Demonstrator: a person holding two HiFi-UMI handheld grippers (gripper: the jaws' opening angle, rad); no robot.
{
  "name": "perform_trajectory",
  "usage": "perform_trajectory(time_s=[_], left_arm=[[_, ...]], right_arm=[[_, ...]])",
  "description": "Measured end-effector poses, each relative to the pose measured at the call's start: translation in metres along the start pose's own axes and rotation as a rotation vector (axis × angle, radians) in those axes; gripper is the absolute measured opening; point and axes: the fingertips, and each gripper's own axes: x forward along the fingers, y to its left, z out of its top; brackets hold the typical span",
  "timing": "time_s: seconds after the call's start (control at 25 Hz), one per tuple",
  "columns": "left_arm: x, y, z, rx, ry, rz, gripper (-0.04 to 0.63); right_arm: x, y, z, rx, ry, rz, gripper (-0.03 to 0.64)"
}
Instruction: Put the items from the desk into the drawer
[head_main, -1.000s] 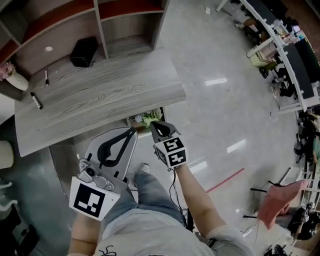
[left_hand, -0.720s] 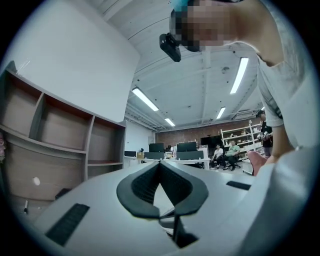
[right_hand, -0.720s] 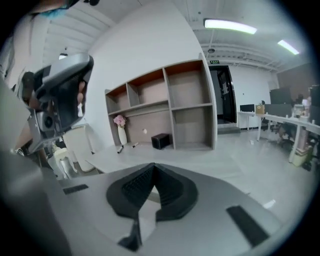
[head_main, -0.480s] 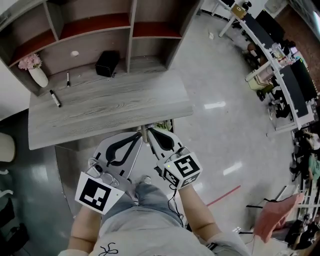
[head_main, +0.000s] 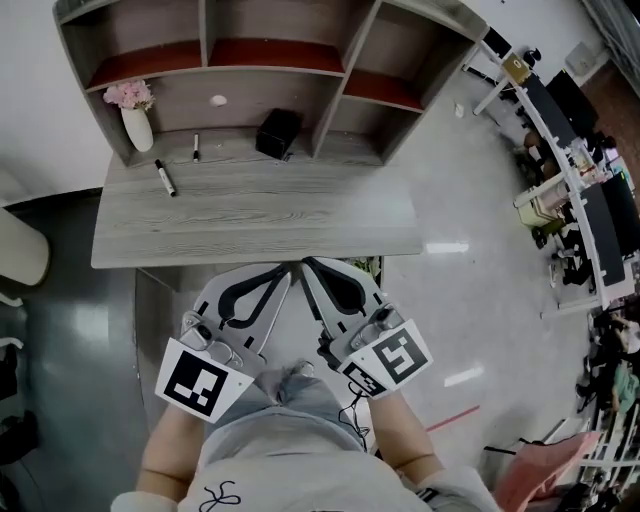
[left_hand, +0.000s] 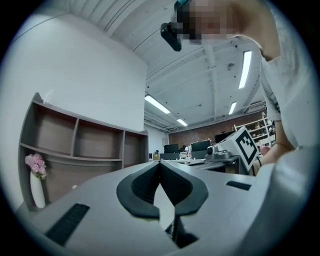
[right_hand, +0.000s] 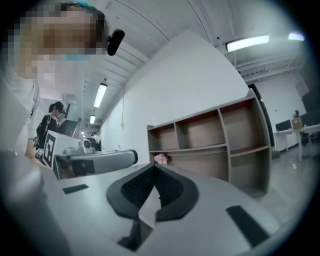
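1. Here, the left claw (left_hand: 160, 163) has its jaws pressed together with nothing between them. The right claw (right_hand: 153, 165) is the same, closed and empty.
2. Both claws hang side by side, tips nearly touching, at the near edge of the bench (head_main: 300, 215), with open floor to their right.
3. The forearms reach forward, with the marker cubes toward the body.
4. Well apart from the claws, a marker (head_main: 165, 178), a small pen (head_main: 195, 147) and a black box (head_main: 278, 133) lie at the far side, by the shelf unit (head_main: 330, 60).
5. Compared with a second ago, the right claw has come beside the left, and the bench stands squarer ahead.
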Motion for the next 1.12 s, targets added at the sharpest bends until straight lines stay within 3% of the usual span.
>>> perform_trajectory(time_s=[0.4,0.68,1.12], left_arm=[[-0.074,0.071,0.005,0.088,0.012,0.122,0.009],[-0.135,0.119,0.012,0.073,0.009,0.193,0.009],[-0.177,0.179,0.005,0.030,0.009,0.287,0.009]], right_arm=[[0.080,0.077,0.020,-0.012,-0.065,0.186,0.008],[0.131,0.136,0.024,-0.008,-0.079,0.273,0.008],[0.190,0.171,0.009,-0.010,-0.018,0.345,0.008]])
